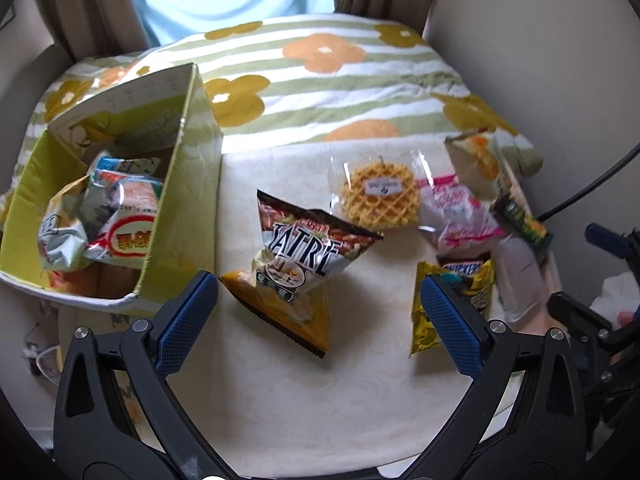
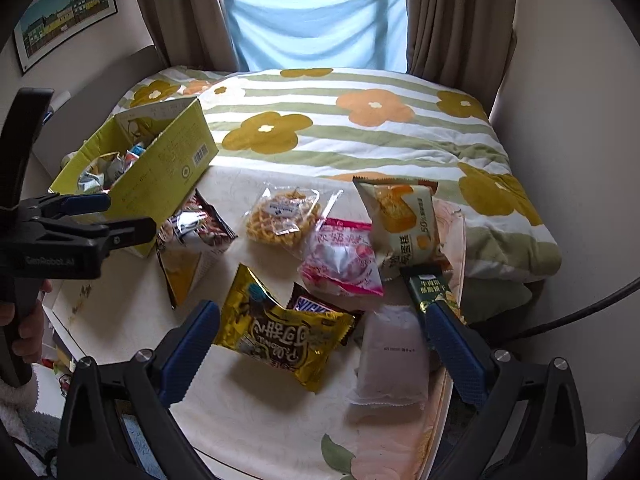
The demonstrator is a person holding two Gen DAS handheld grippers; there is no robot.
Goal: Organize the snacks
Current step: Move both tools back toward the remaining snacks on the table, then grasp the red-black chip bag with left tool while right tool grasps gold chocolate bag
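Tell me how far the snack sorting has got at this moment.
Partly done. The green box already holds several packets. Nothing is in hand: the left gripper and right gripper both hover with jaws open and empty. Left on the table: the Yatre bag, waffle, pink packet, cake packet, gold packet, Snickers, white packet and dark green bar.

Soft daylight pours through the window (image 2: 316, 12), dimmer toward the foreground. Glare glints off the waffle wrapper (image 1: 416, 168). Right-hand packets (image 1: 480, 164) smear with blur in the left view, and fisheye bending darkens every corner.
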